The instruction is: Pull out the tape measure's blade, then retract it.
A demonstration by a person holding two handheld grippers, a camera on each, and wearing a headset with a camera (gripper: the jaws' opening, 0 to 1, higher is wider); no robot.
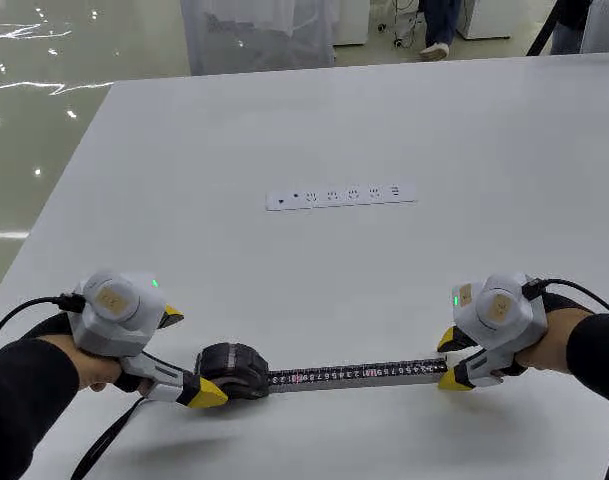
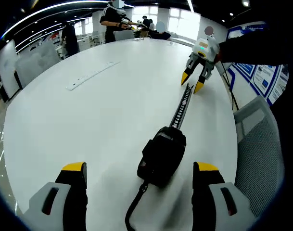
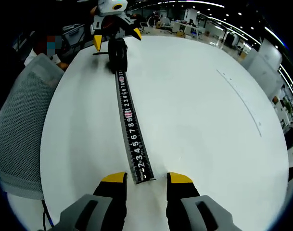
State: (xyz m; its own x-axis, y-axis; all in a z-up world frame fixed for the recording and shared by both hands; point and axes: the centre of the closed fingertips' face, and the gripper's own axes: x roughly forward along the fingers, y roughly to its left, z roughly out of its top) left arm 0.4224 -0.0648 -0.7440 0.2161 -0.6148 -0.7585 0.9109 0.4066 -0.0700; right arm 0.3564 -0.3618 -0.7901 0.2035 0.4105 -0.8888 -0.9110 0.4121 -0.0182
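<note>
The black, rounded plastic tape measure case (image 1: 234, 368) stood upright between the widely spread jaws of the left gripper (image 1: 189, 355), touching neither, with its black cord (image 2: 134, 211) trailing back towards that gripper. Its dark metal blade (image 1: 359, 374), printed with white numerals and a few red marks, lay drawn out straight and flat. The blade's hooked end rested between the parted tips of the right gripper (image 1: 450, 360).

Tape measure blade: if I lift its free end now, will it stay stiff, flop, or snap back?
The blade lies straight on the table, so probably fairly stiff, though that span may buckle. It rests extended, unclamped by the right gripper, so it likely won't snap back unaided.
</note>
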